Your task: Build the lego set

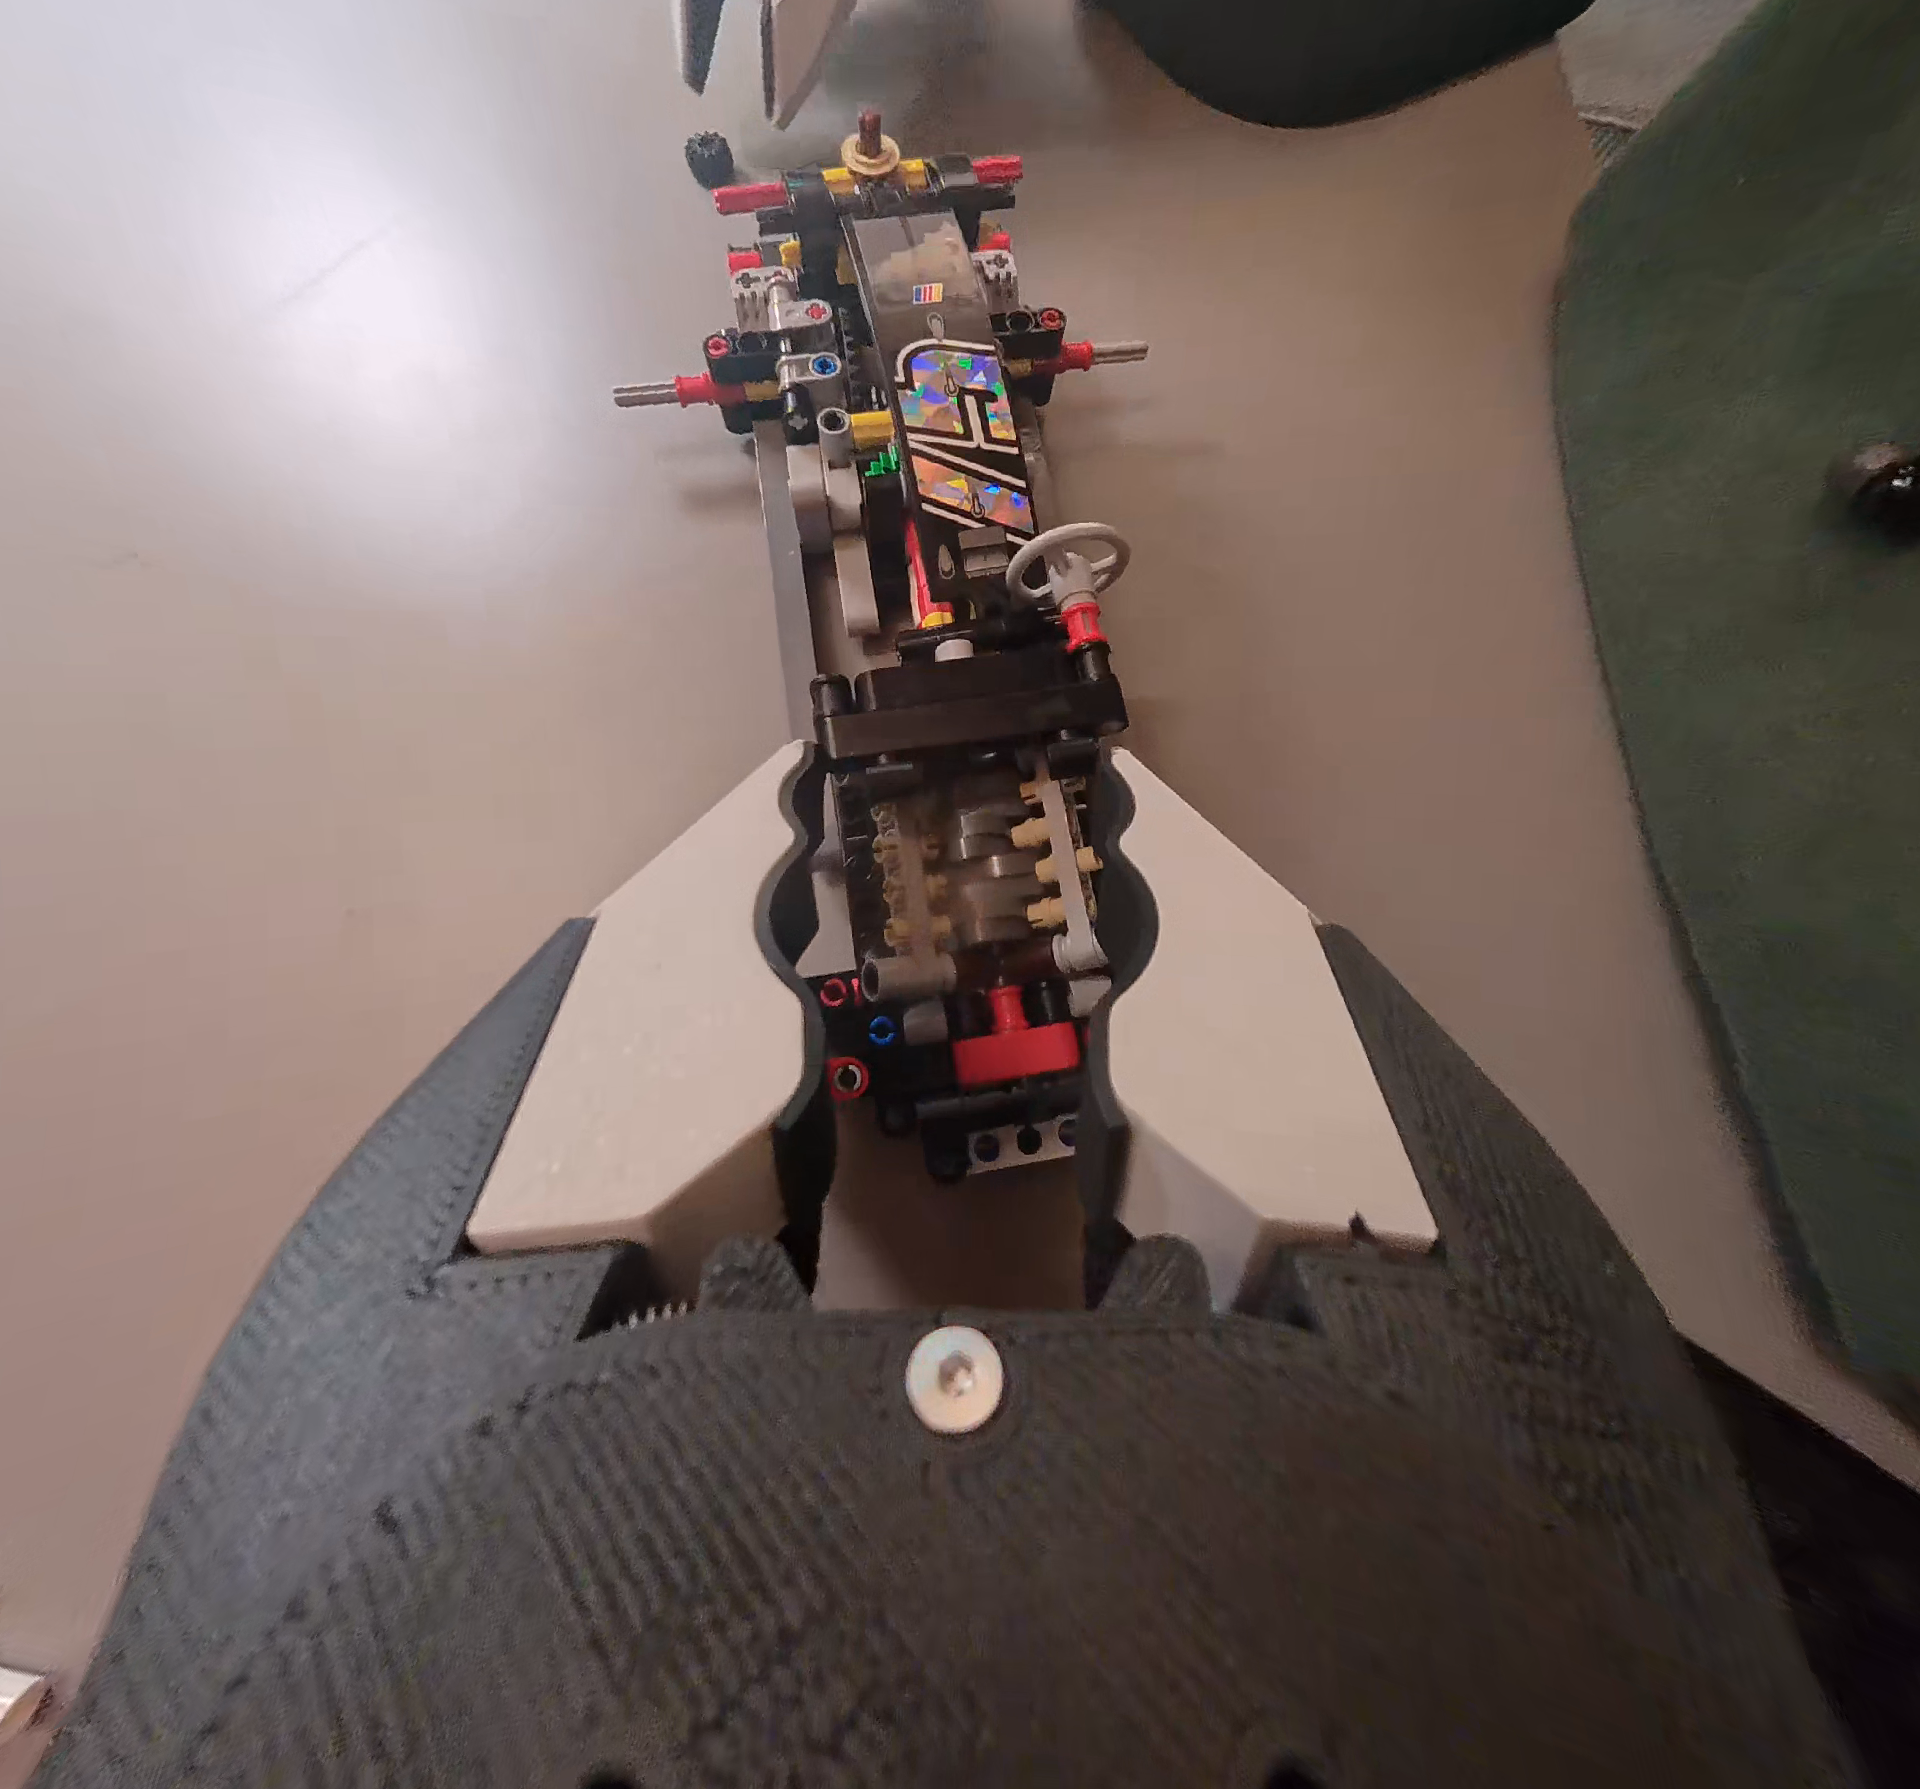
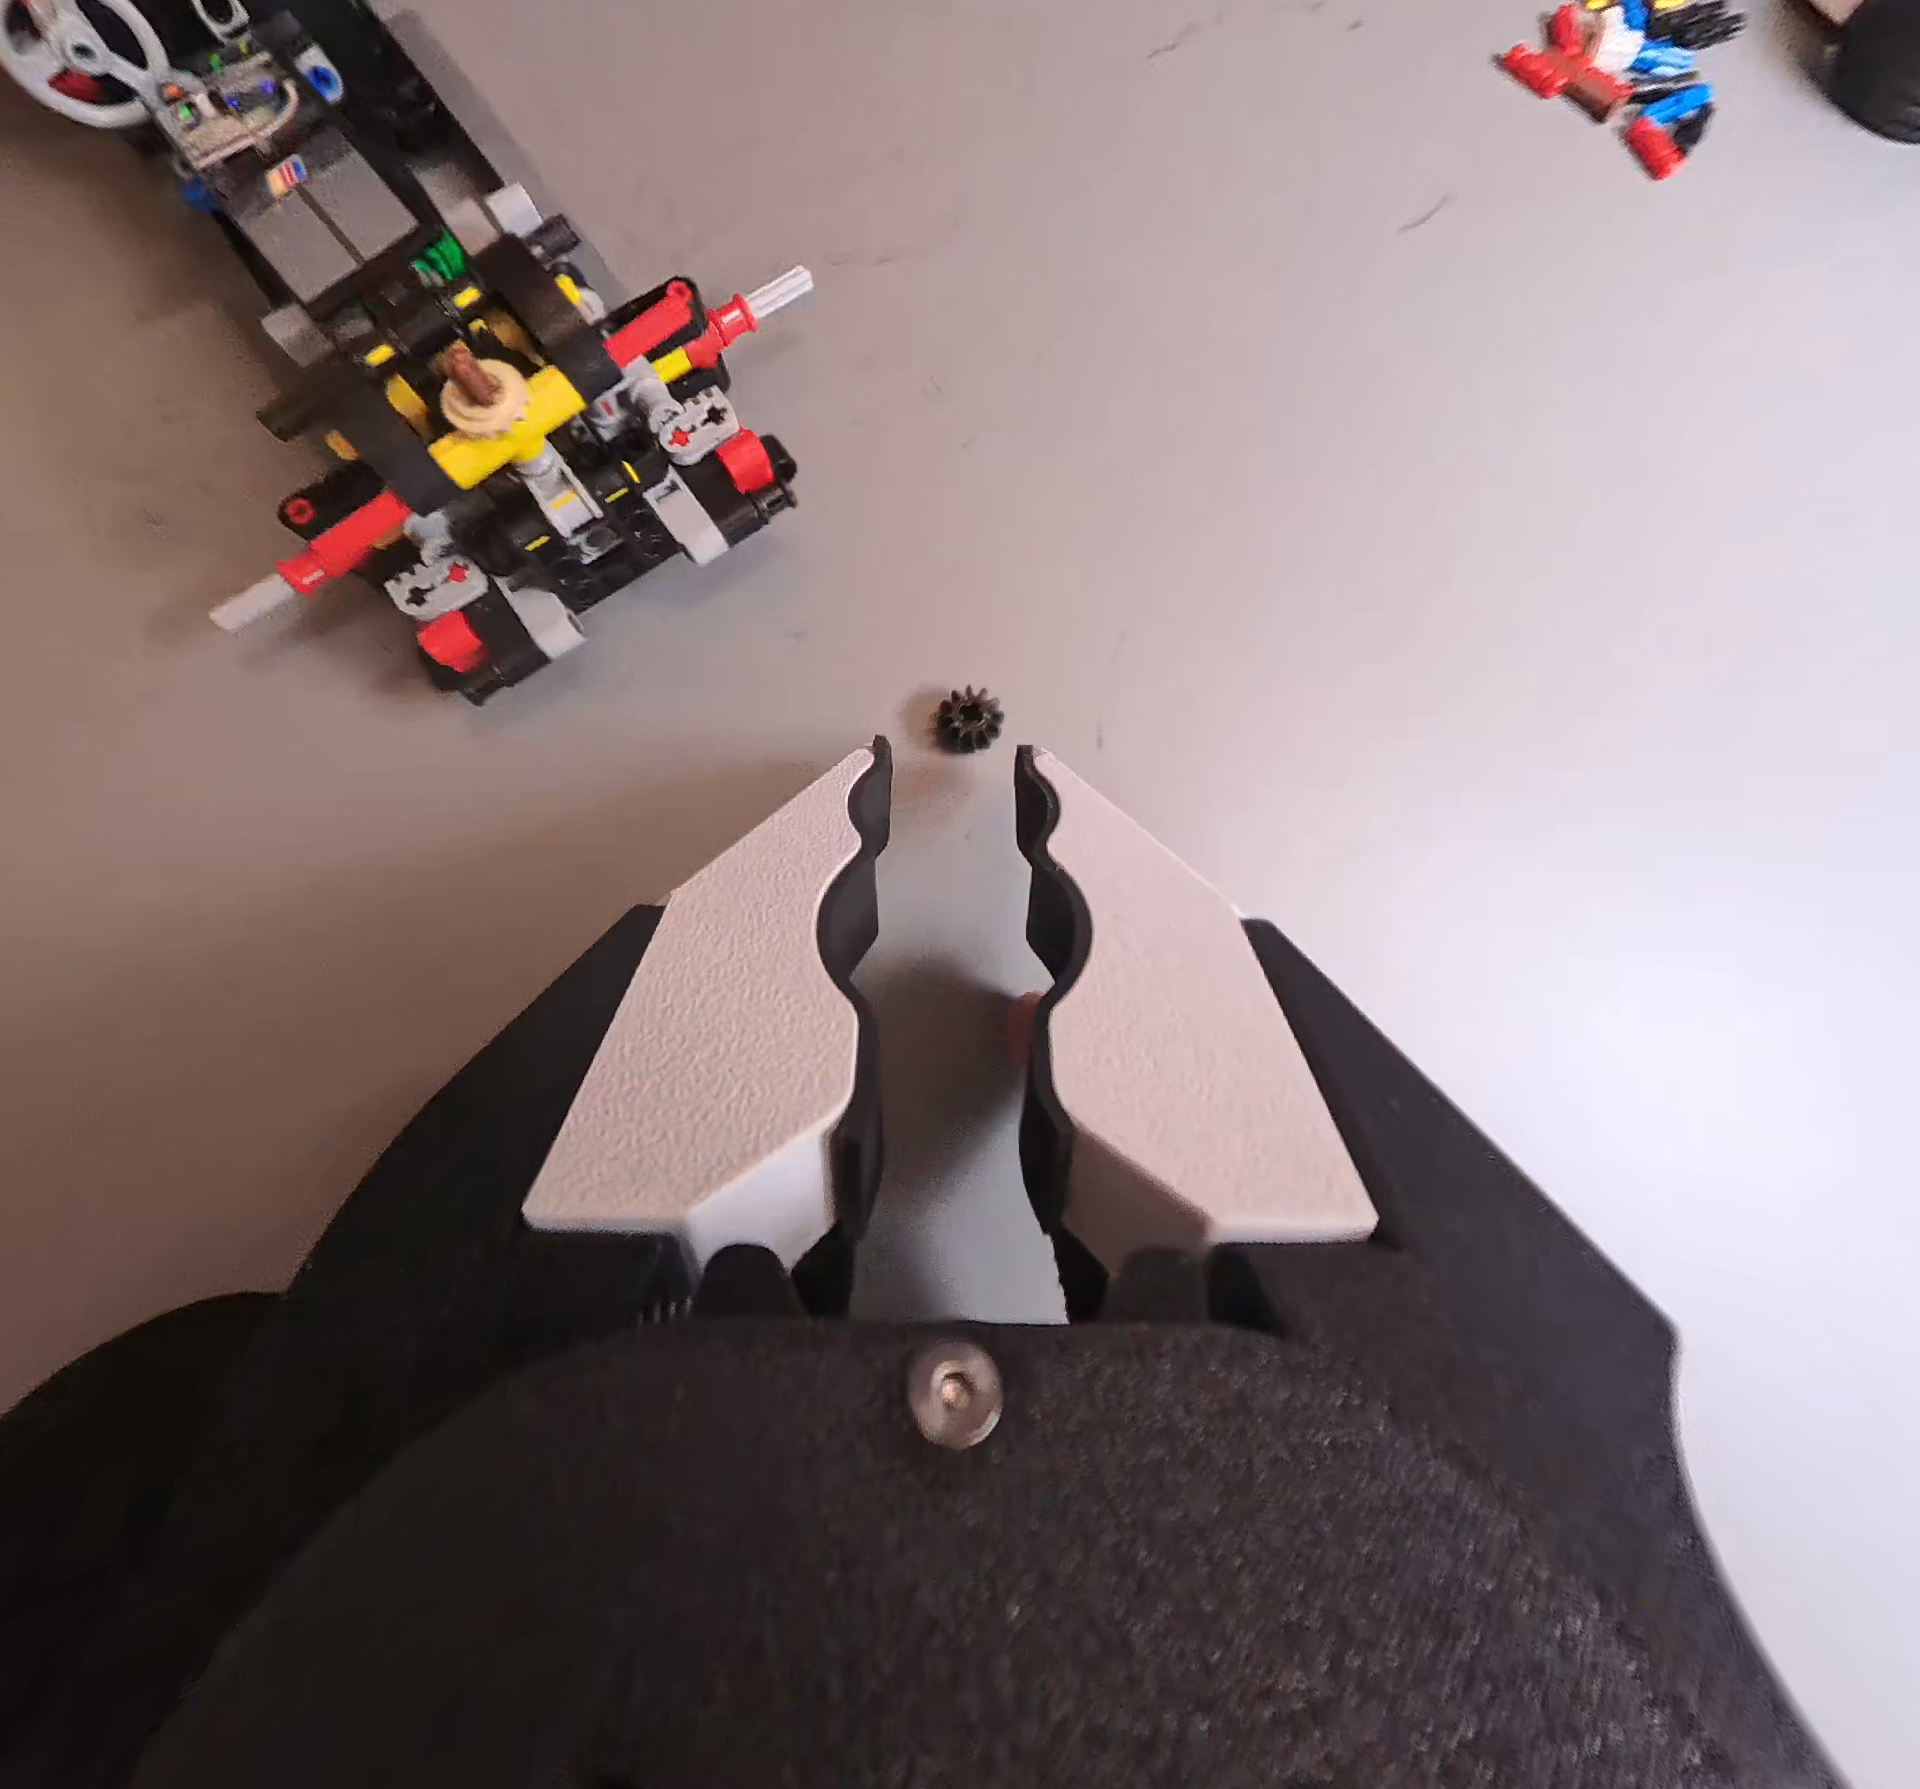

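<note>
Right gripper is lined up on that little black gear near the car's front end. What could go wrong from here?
1. The black gear is tiny and loose on the table; the open right gripper could nudge it away.
2. The chassis is clamped only at its rear by the left gripper, so pressing at the far front could pivot it.

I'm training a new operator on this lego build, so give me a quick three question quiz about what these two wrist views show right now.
1. True or false: the left gripper is closed around the rear end of the lego car chassis.
2. What small loose piece lies on the table just ahead of the right gripper?
A. a red axle
B. a black gear
C. a steering wheel
3. Fill in: the right gripper's jaws are ____ and hold nothing.

Key: 1 true; 2 B; 3 open
</note>
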A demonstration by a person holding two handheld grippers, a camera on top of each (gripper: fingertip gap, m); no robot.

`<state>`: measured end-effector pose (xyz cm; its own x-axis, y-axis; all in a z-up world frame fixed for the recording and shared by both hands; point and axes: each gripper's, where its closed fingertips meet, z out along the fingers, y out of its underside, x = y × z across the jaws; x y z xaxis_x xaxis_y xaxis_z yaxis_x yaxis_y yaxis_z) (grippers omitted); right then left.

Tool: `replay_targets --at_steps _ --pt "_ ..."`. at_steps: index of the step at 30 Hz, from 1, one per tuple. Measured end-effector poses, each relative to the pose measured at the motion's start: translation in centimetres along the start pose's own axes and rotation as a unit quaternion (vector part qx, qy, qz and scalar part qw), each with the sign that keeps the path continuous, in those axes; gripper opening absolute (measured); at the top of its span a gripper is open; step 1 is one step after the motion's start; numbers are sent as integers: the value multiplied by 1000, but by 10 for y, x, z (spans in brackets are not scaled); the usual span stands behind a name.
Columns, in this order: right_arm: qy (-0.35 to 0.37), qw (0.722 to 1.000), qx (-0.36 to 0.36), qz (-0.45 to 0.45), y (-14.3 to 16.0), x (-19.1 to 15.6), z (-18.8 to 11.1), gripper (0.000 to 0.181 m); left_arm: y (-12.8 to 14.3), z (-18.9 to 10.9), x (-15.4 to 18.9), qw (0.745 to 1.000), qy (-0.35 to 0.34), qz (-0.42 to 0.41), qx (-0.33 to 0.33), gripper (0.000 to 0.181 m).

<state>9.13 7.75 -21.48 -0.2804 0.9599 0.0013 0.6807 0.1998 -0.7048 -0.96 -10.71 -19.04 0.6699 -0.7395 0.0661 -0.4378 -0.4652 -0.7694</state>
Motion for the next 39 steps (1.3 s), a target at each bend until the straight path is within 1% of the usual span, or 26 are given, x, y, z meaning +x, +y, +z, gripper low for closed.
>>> replay_targets --at_steps 3,8,12,19,22,25,27,30,35,39 --pt "-24 1000 -7 -6 -4 1 5 23 2 -3 -1 1000 18 6 2 50" --pt "-42 998 -21 -32 -4 -1 8 23 3 -5 -7 999 49 19 -5 50" --pt "-53 997 -33 -35 -2 -4 8 22 3 -4 -10 997 72 27 -11 50" --pt "-72 995 -43 -52 5 -31 2 19 3 -4 -7 994 102 35 -14 50" --pt "-61 996 -33 -61 4 -28 0 20 3 -5 -5 993 109 40 -18 50" --pt "-57 997 -16 -53 -1 -15 1 21 3 -4 -5 993 109 39 -20 50" --pt "-71 996 -15 -51 -1 -12 3 23 2 -5 -5 994 106 33 -19 50" --pt "-89 994 -21 -66 -3 -14 7 23 -4 -8 -7 996 91 24 -5 52" --pt "-99 992 -26 -79 -5 -16 11 21 -13 -14 -6 998 58 21 18 56" --pt "-98 991 -30 -85 -5 -18 12 15 -16 -12 -1 999 42 23 25 57"
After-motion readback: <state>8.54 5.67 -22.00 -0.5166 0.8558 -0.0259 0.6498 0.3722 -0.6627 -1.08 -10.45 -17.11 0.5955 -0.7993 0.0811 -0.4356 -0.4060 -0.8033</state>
